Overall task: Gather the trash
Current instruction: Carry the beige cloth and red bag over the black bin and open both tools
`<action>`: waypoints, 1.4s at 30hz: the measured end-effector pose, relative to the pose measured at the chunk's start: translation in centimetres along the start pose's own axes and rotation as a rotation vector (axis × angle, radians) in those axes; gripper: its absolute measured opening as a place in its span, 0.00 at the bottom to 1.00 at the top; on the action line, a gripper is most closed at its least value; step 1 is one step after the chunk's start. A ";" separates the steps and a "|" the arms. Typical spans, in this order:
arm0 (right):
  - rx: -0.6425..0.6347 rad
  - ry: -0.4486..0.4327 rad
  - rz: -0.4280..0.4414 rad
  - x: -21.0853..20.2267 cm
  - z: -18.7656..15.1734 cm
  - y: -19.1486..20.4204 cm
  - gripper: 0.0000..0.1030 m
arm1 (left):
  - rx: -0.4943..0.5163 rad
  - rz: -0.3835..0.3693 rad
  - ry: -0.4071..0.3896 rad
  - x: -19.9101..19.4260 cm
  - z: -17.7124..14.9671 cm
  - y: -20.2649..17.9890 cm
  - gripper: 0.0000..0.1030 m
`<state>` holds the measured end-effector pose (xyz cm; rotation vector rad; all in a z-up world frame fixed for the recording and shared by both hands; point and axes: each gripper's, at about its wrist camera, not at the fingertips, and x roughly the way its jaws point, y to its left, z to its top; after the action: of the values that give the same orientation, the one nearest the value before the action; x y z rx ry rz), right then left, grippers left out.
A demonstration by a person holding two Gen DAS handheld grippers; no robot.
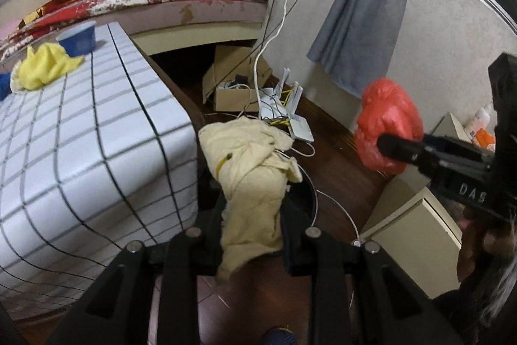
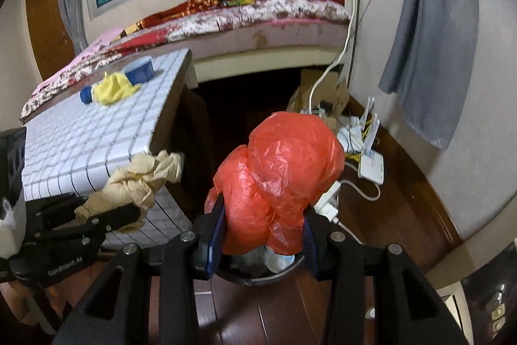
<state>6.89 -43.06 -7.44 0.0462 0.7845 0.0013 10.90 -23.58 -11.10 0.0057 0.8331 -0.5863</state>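
Here, checked bench left of both claws, black bin rim just beneath the right claw, right claw clamped on crumpled red plastic bag, left claw clamped on cream rag, yellow cloth far back on the bench.

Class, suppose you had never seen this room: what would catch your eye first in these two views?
The red bag, crumpled and bulging, is clamped in the right gripper above a dark bin on the floor. Beside it, the left gripper pinches a cream cloth near the checked table.
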 end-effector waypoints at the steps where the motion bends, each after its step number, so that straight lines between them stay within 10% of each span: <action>1: 0.000 0.013 0.005 0.5 -0.4 -0.3 0.42 | -0.006 -0.006 0.008 0.6 -0.2 -0.1 0.27; 33: -0.117 0.280 0.194 17.0 -3.4 -2.6 0.42 | -0.105 0.036 0.146 12.9 -2.2 0.6 0.33; 36: -0.118 0.293 0.159 17.6 -3.5 -3.1 0.75 | -0.119 0.057 0.146 13.1 -2.3 0.7 0.80; 42: -0.046 0.283 0.115 17.5 -3.5 -5.4 0.83 | -0.114 0.109 0.150 13.1 -2.6 0.6 0.89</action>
<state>16.72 -48.04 -22.46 0.0480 1.0639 0.1380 16.24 -28.84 -22.13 -0.0087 1.0047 -0.4388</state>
